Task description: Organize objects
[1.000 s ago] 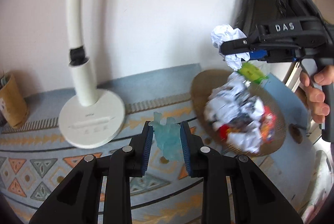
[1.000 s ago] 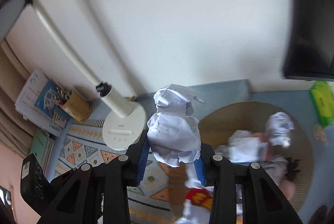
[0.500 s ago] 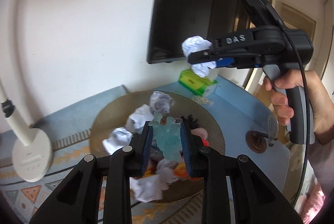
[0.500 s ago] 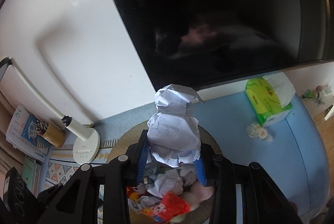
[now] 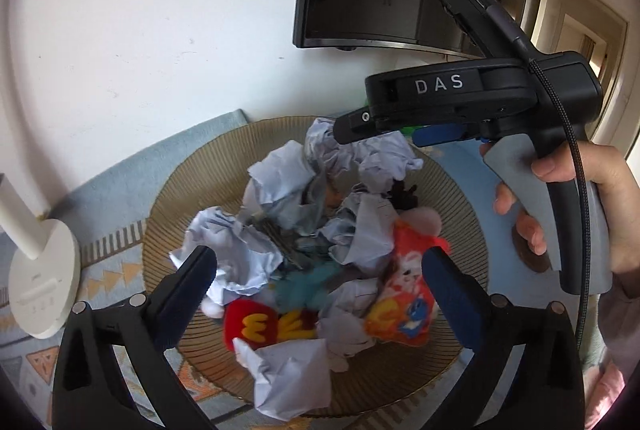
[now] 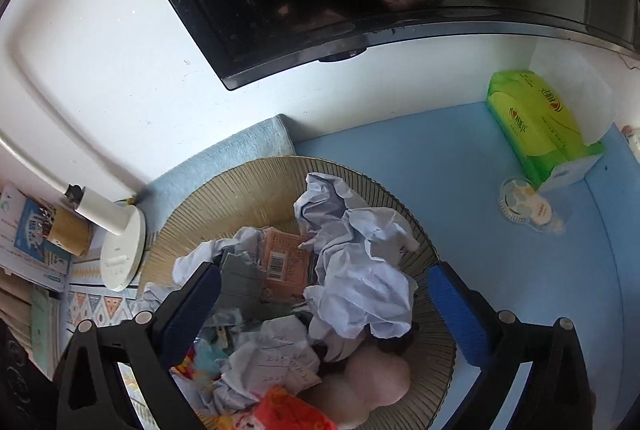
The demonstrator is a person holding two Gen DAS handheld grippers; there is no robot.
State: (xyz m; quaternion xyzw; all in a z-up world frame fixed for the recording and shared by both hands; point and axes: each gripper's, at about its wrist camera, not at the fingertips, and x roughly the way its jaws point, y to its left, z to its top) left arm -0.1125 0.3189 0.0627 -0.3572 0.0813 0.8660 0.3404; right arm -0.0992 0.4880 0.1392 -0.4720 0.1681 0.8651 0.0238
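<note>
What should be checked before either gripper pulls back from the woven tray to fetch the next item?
1. Left gripper jaws opening, nothing pinched: ok.
2. Right gripper jaws opening, pads off the crumpled paper: ok.
3. Teal piece lying on the pile: ok.
4. Everything inside the woven tray rim: cannot tell, near edge hidden.
5. Lamp base apart from tray: ok.
</note>
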